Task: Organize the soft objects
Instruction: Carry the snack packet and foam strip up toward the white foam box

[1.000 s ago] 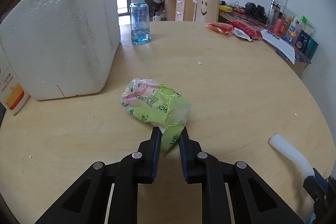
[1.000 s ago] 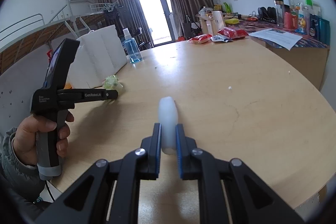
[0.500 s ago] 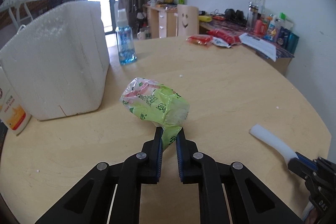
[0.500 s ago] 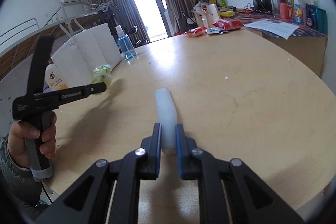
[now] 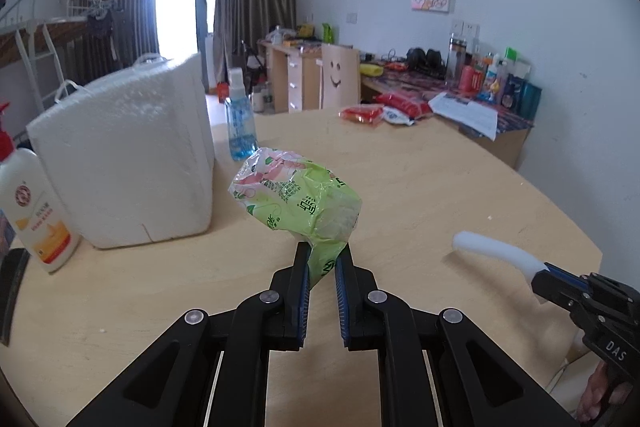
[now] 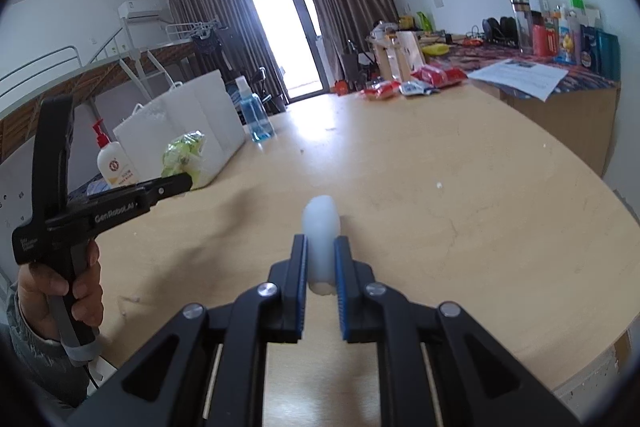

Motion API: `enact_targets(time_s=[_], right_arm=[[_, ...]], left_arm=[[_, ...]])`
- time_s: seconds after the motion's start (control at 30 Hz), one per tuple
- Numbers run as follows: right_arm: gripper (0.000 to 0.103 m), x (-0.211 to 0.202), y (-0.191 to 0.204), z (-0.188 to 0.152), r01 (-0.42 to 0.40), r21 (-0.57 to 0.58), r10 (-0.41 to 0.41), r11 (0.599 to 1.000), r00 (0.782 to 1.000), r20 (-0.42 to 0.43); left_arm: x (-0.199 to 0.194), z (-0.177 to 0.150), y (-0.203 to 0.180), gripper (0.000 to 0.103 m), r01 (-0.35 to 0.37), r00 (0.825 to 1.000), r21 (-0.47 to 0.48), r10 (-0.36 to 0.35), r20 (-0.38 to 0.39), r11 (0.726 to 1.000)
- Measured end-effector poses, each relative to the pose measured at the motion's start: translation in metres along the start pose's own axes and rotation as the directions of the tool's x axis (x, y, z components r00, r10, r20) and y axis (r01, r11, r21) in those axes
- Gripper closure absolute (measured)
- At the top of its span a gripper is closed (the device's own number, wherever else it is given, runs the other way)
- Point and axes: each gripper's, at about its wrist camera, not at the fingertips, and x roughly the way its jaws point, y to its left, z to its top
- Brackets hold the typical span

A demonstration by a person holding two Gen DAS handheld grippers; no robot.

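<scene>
A crumpled green and pink plastic packet (image 5: 298, 199) hangs in the air above the round wooden table (image 5: 420, 187), pinched by its lower end in my left gripper (image 5: 322, 259), which is shut on it. In the right wrist view the same packet (image 6: 182, 153) shows at the tip of the left gripper (image 6: 188, 181), in front of the foam box. My right gripper (image 6: 320, 251) is shut on a soft white tube (image 6: 320, 227) that sticks out forward over the table. From the left wrist view, that white tube (image 5: 494, 251) shows at the lower right.
A white foam box (image 5: 128, 155) stands on the table's left side, with a lotion bottle (image 5: 34, 203) beside it and a blue spray bottle (image 5: 240, 123) behind. Red snack packets (image 5: 372, 113) lie at the far edge. A cluttered desk (image 5: 480, 95) runs along the right wall.
My left gripper has closed on the green packet and lifted it off the table, tilting upward. The right gripper keeps its hold on the white tube and has risen slightly.
</scene>
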Motion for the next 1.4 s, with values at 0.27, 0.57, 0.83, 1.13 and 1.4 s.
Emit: enact_targets(time_s=[0.27,0.57,0.83,1.13,1.4], right_arm=[[0.087,-0.011,0.021,0.01,-0.01,-0.03,0.011,1.0,0.999,0.036],[0.087,-0.025,0.049,0.023,-0.017,-0.079,0.023,0.997,0.996,0.087],[0.087,-0.038,0.075,0.041,-0.034,-0.135,0.053,0.99,0.988,0.142],[0.087,-0.038,0.107,0.044,-0.065,-0.202,0.097,0.977,0.983,0.156],[0.087,-0.033,0.14,0.039,-0.113,-0.258,0.152,0.96,0.979,0.136]], left_arm=[[-0.035,0.002,0.007,0.09,0.011,0.998,0.007,-0.012,0.067,1.0],[-0.076,0.001,0.019,0.09,0.002,0.988,0.011,-0.003,0.153,1.0],[-0.113,0.003,0.029,0.09,-0.022,0.972,0.021,0.017,0.235,1.0],[-0.14,-0.005,0.049,0.09,-0.049,0.958,-0.003,0.048,0.282,0.999],[-0.15,-0.025,0.068,0.09,-0.068,0.957,-0.048,0.079,0.279,0.997]])
